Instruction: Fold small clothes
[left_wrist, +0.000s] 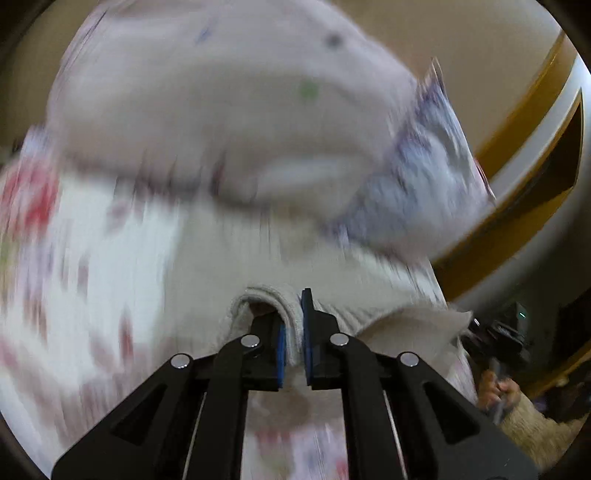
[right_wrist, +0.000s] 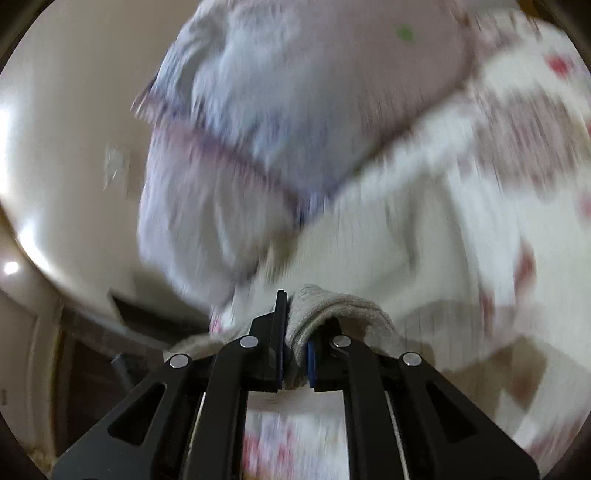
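Observation:
A small white garment (left_wrist: 236, 240) with a ribbed hem and red and purple print fills the left wrist view, blurred by motion. My left gripper (left_wrist: 293, 332) is shut on a fold of its ribbed edge. In the right wrist view the same garment (right_wrist: 388, 221) hangs in front of the camera, and my right gripper (right_wrist: 295, 343) is shut on another part of its ribbed edge. The garment is lifted in the air between the two grippers. A bluish printed part (right_wrist: 258, 110) hangs at the far side.
A beige wall (right_wrist: 74, 110) and a yellow-brown trim (left_wrist: 535, 110) lie behind the garment. The person's right hand with the other gripper (left_wrist: 498, 354) shows at the right edge of the left wrist view. Any table is hidden by the cloth.

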